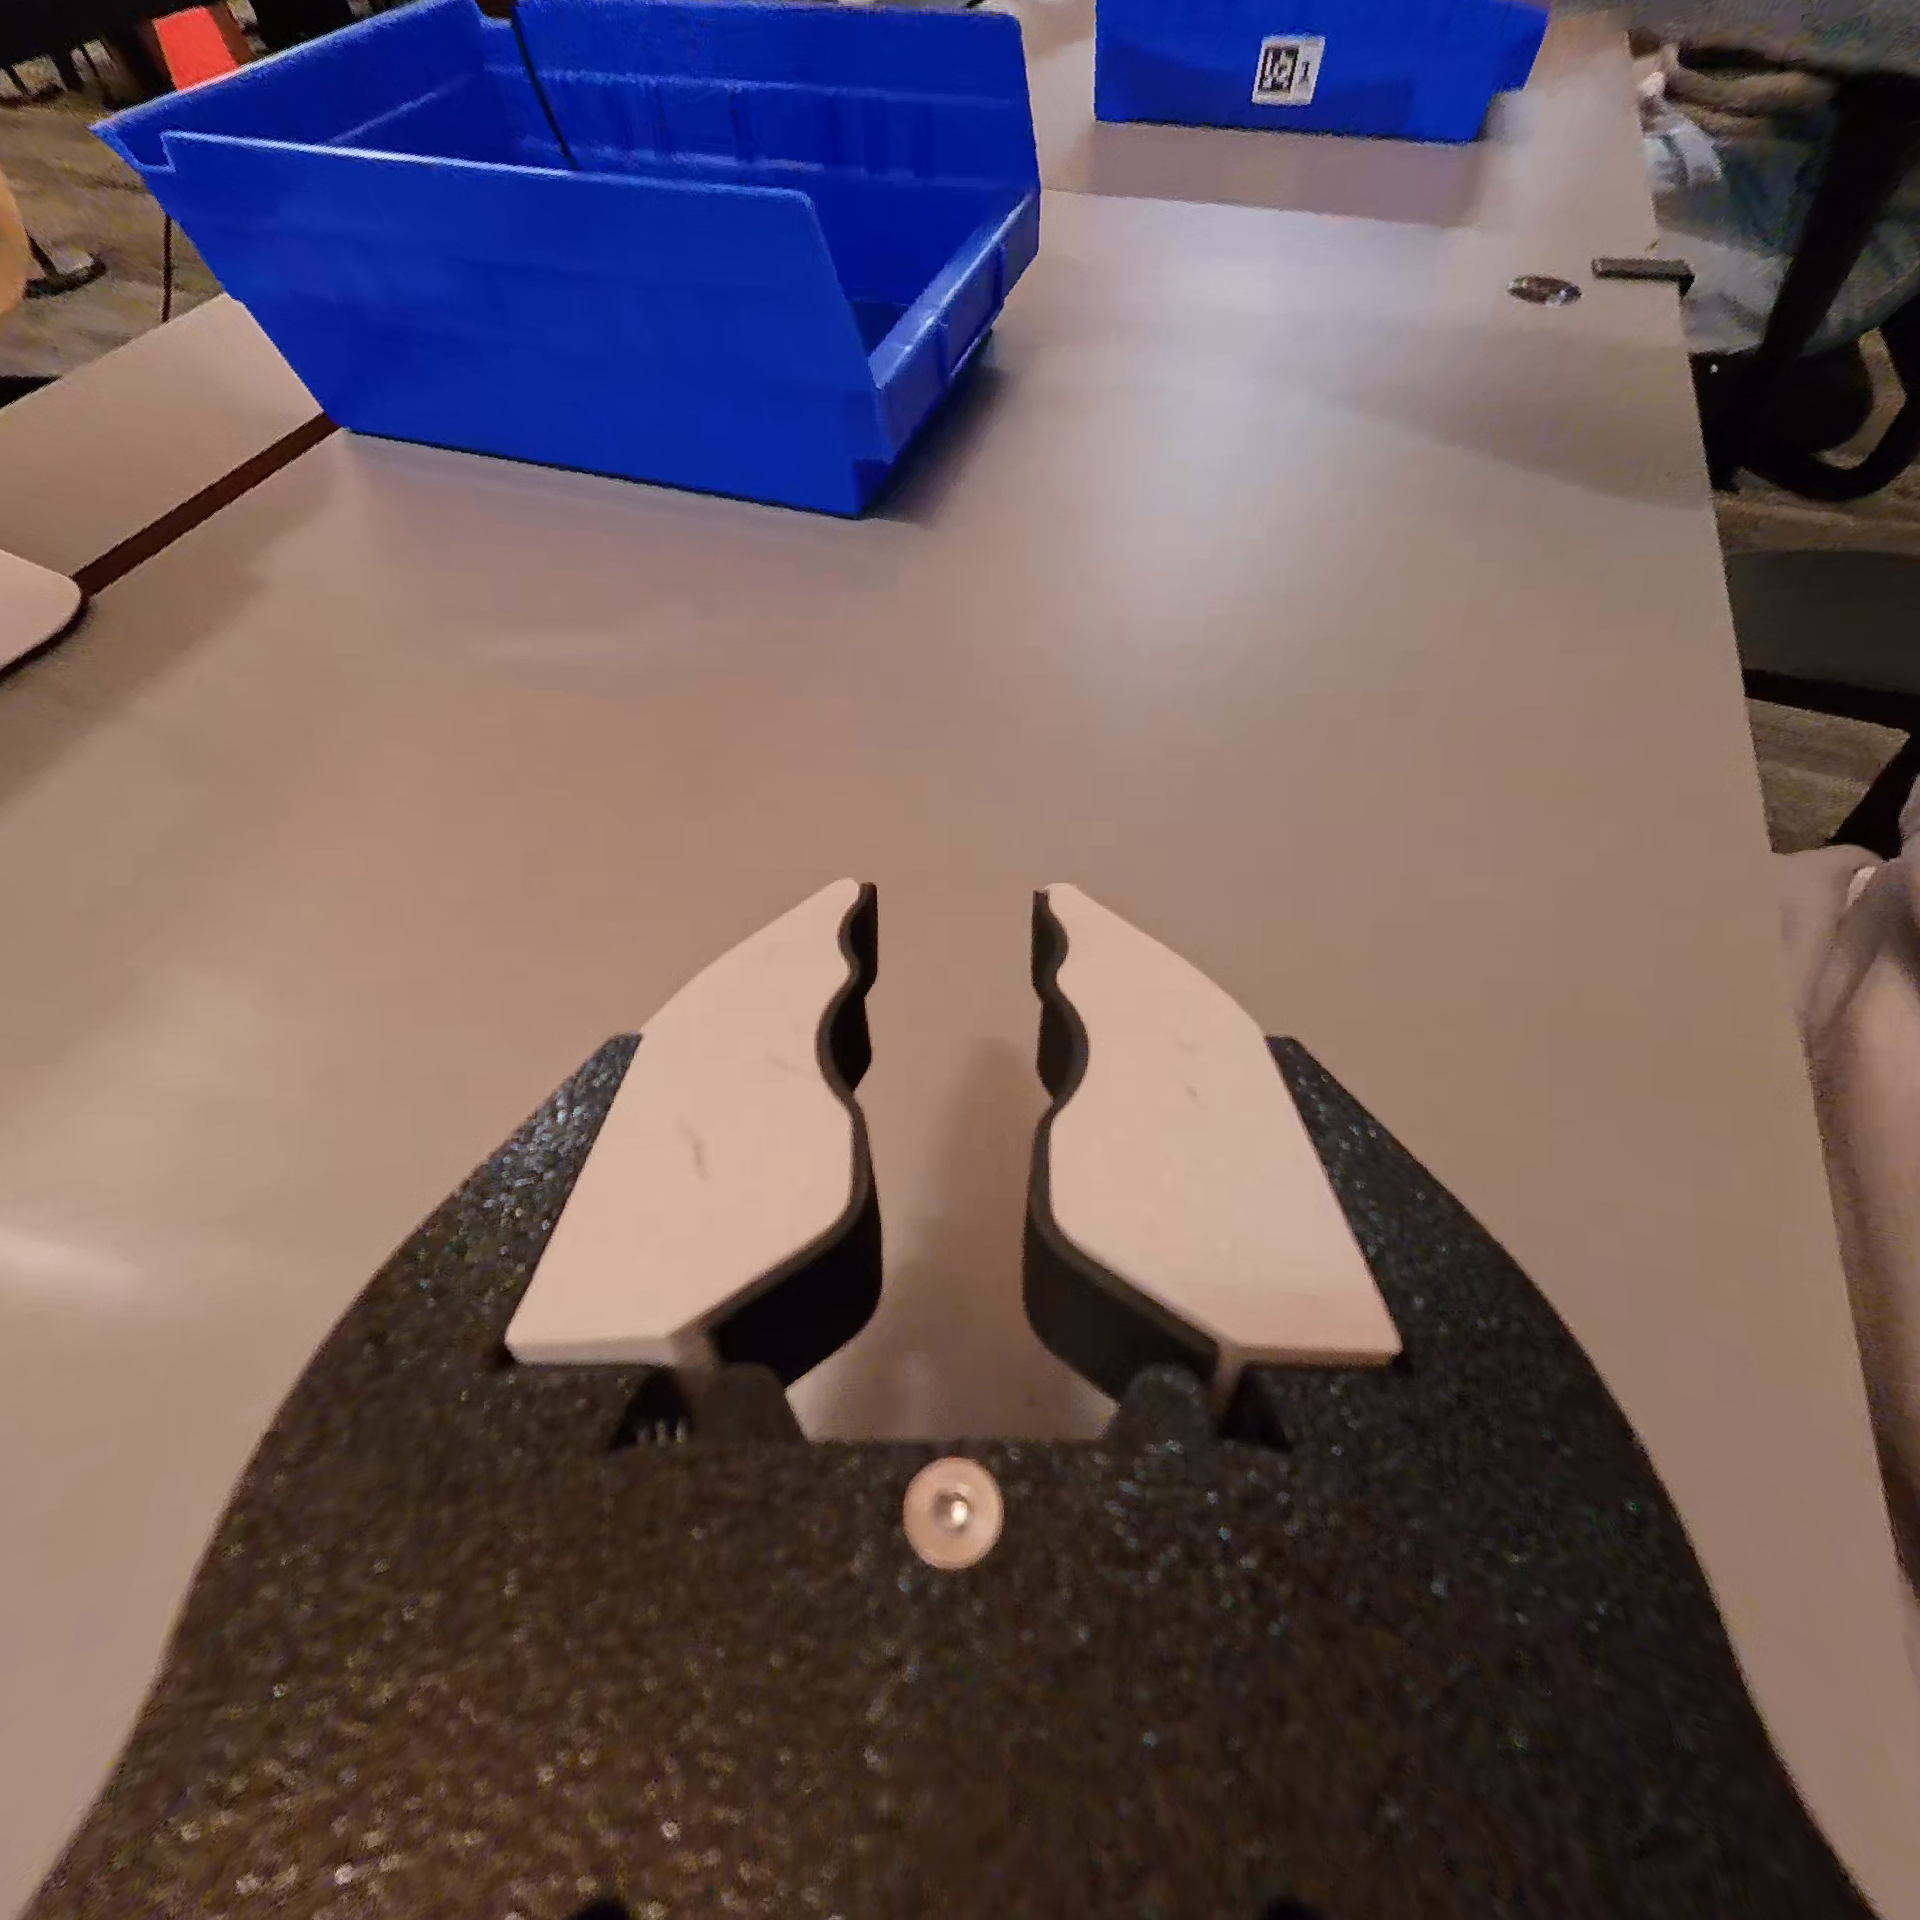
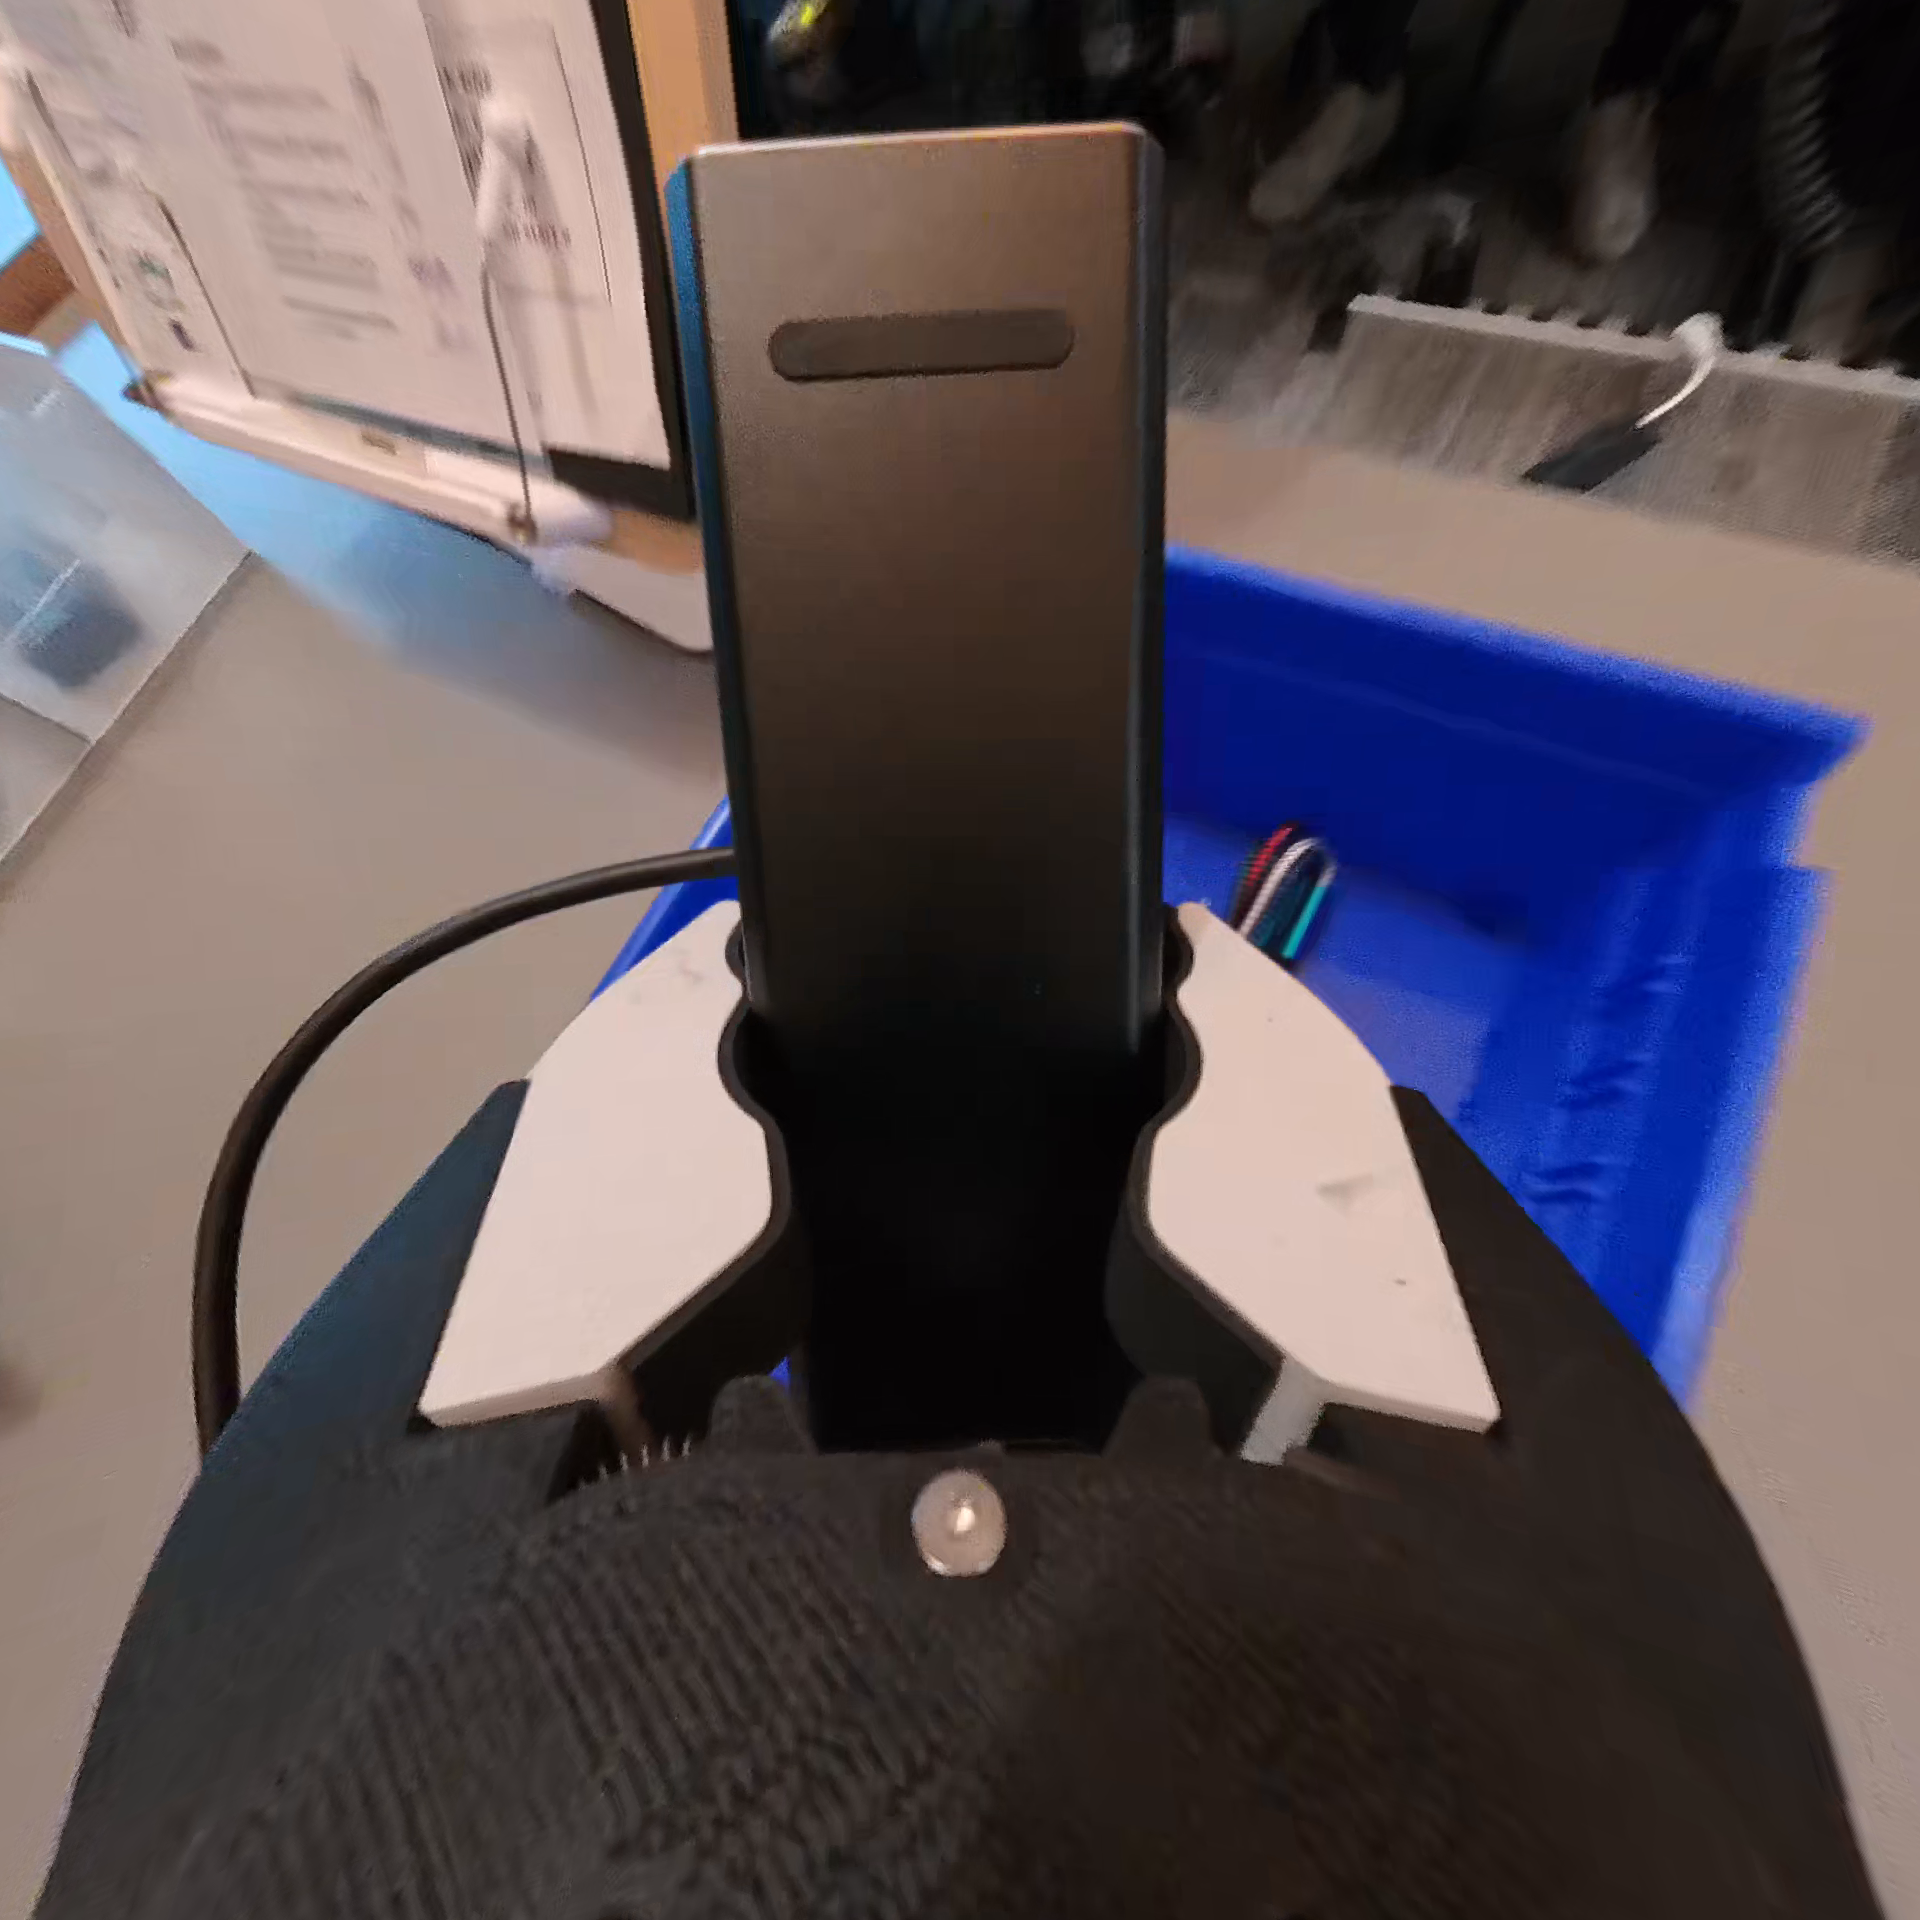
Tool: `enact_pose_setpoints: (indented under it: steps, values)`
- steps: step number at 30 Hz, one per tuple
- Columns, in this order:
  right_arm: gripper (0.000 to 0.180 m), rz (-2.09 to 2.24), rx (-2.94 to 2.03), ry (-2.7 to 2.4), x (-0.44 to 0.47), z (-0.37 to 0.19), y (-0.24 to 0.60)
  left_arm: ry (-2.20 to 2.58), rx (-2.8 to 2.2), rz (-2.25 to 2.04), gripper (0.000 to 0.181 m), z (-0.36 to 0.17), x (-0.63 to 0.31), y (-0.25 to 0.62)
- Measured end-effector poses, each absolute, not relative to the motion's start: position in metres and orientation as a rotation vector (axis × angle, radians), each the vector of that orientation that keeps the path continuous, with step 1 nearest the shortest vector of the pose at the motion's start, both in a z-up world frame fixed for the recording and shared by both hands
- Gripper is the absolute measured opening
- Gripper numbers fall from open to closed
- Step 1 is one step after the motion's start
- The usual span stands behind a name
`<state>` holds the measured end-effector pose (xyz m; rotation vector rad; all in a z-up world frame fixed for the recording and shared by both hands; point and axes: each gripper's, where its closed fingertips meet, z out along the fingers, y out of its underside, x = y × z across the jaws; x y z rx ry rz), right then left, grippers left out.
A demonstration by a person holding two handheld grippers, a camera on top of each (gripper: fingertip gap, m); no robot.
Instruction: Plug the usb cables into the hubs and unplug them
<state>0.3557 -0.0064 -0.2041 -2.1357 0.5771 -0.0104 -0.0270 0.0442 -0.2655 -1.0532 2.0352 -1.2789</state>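
Observation:
In the right wrist view my right gripper [image 2: 961, 925] is shut on a long dark grey USB hub [image 2: 925, 582], which stands up between the white fingers [image 2: 634, 1143] above a blue bin [image 2: 1538, 883]. The hub's black cable [image 2: 312, 1039] loops away to the left. A bundle of coloured cables [image 2: 1283, 894] lies inside that bin. In the left wrist view my left gripper [image 1: 954, 904] is open and empty, low over the bare grey table [image 1: 1247, 644]. No hub or cable shows near it.
In the left wrist view a blue bin [image 1: 623, 281] stands ahead to the left and a second blue bin [image 1: 1309, 73] with a label farther back. The table's right edge [image 1: 1725, 582] is close. In the right wrist view a white board [image 2: 343, 260] stands at the back left.

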Motion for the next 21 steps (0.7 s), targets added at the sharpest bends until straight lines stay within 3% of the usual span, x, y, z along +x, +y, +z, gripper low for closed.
enact_pose_setpoints:
  steps: [12, 21]
  values:
    - [0.072, -0.205, -2.494, 0.894, 0.376, -0.301, -0.061, 2.117, -1.057, -1.256, 0.027, -0.289, -0.038, 0.042]
    - [0.073, -0.939, -2.66, 0.364, 0.408, -0.296, -0.068, 2.064, -1.114, -1.308, 0.027, -0.287, -0.036, 0.049]
